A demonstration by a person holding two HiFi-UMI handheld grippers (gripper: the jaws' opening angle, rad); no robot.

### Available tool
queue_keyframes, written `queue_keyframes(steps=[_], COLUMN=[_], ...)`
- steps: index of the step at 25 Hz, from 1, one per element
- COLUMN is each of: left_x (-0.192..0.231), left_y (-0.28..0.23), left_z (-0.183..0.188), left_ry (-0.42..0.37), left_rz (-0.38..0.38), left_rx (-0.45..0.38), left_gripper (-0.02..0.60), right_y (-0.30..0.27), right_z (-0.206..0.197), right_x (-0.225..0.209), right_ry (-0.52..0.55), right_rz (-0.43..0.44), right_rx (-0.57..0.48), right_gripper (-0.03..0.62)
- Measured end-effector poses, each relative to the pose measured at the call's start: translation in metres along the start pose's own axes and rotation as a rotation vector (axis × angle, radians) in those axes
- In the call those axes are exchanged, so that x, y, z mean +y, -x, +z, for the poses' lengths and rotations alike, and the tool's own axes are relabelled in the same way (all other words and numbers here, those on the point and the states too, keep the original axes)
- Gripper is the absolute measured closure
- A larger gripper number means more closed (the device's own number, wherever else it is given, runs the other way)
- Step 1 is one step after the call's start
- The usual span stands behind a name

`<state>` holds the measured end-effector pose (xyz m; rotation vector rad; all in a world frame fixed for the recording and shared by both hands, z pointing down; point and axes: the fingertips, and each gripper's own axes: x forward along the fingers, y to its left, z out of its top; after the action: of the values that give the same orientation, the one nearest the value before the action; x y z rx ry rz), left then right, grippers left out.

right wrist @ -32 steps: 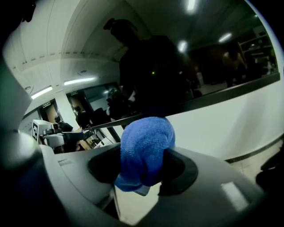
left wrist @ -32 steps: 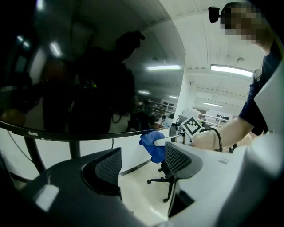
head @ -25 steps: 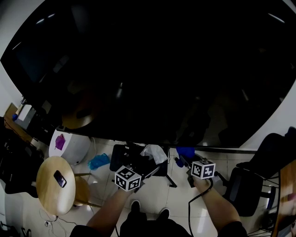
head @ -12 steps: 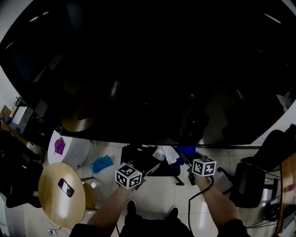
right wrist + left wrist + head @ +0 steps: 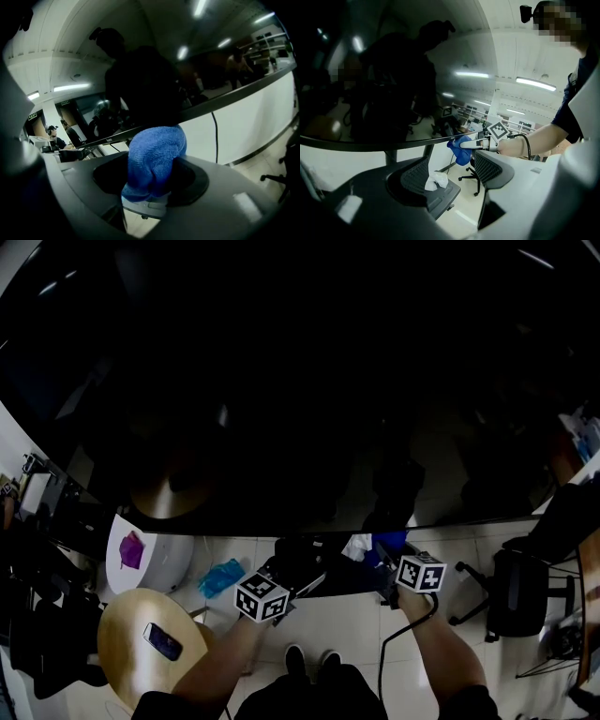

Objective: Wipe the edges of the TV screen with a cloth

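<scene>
TV screen (image 5: 300,362): dark and glossy, filling most of the head view. Its lower edge (image 5: 281,527) runs across above a pale tiled floor (image 5: 347,624).

Round wooden table (image 5: 131,662): below the TV's left end.

Black office chair (image 5: 520,592): below the TV's right end.

White bin (image 5: 155,559): between the table and the TV's lower edge.

Right gripper (image 5: 386,554): just under the TV's lower edge, a little right of its middle. The jaws are closed onto a blue cloth (image 5: 154,159), which bulges up out of them. The top of the cloth lies against the TV's lower edge (the left gripper view shows this side-on, with the cloth (image 5: 461,149) at the bezel).

Left gripper (image 5: 337,557): also under the TV's lower edge, just beside the right gripper and toward the TV's left end. It does not touch the edge. The jaws stand partway apart, with floor showing between them.

White crumpled wad (image 5: 436,180): under the TV edge, resting against one pad of the left gripper. It appears clear of the other pad, so nothing is clamped.

Teal rag (image 5: 223,576): on the floor below the TV, near the bin.

Phone (image 5: 162,641): lying on the table.
</scene>
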<state>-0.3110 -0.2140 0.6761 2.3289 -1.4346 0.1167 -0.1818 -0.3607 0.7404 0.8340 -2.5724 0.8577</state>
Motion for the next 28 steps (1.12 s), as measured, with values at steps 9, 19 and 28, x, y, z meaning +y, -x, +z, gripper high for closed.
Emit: queue_keyframes(steps=[9,19,28], left_x=[0.014,0.028,0.069], left_y=[0.019,0.041,0.097], left_z=[-0.014,-0.024,-0.017], left_ry=[0.044,0.056,0.064], left_rz=[0.072,0.027,0.006], left_rx=[-0.031,-0.033,-0.052], left_gripper=[0.282,0.282,0.282], right_y=[-0.011,-0.034,-0.066], right_z=[-0.006,-0.031,-0.044], right_x=[0.01,0.063,0.136], right_ry=[0.011,0.066,0.053], right_rz=[0.036,0.069,0.052], right_rx=[0.009,0.059,0.076], right_gripper=[0.368,0.368,0.368])
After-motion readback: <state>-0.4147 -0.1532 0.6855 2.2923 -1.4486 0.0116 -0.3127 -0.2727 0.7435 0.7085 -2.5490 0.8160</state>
